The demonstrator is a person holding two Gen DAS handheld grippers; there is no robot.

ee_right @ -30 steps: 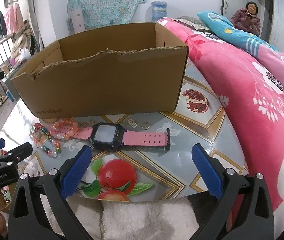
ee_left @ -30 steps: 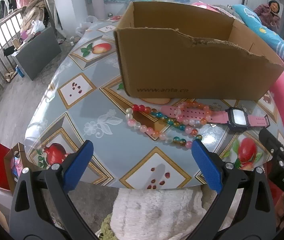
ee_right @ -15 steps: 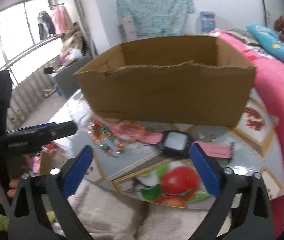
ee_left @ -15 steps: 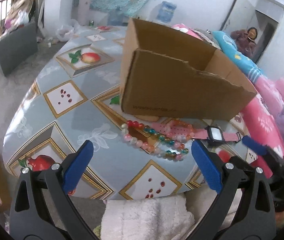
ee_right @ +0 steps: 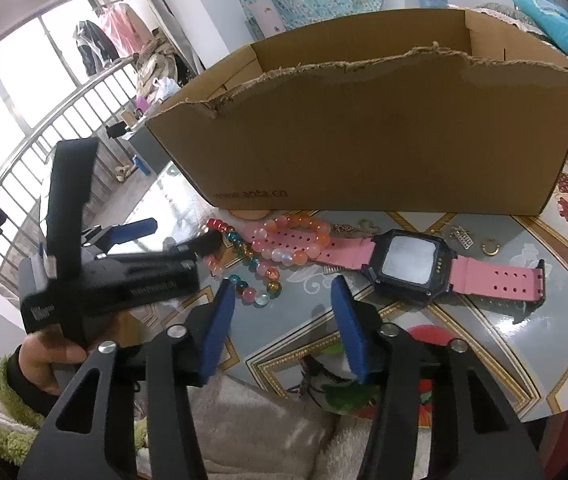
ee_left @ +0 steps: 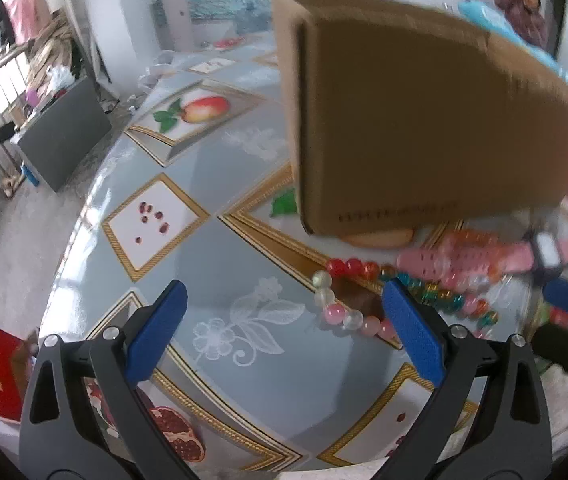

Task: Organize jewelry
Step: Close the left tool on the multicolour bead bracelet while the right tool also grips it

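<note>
Right gripper (ee_right: 281, 322): nearest, jaws half-narrowed, just been closing, nothing between them, above the tabletop (ee_right: 496, 336) edge.
Left gripper (ee_left: 279, 328): jaws wide, empty; one blue pad overlaps the bead strand in its own view.
Bead bracelets (ee_right: 267, 248): at 12 o'clock of the right gripper, piled on the pink strap.
Pink watch (ee_right: 410, 264): at 1 o'clock, lying flat.
Small metal charms (ee_right: 462, 236): beyond the watch.
Cardboard box (ee_right: 364, 132): farthest, open-topped, upright.

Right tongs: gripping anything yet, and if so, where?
Nothing held. The right tongs have just been closing, but only bare tabletop shows between the pads; the pink watch and bead bracelets lie beyond them, untouched.
</note>
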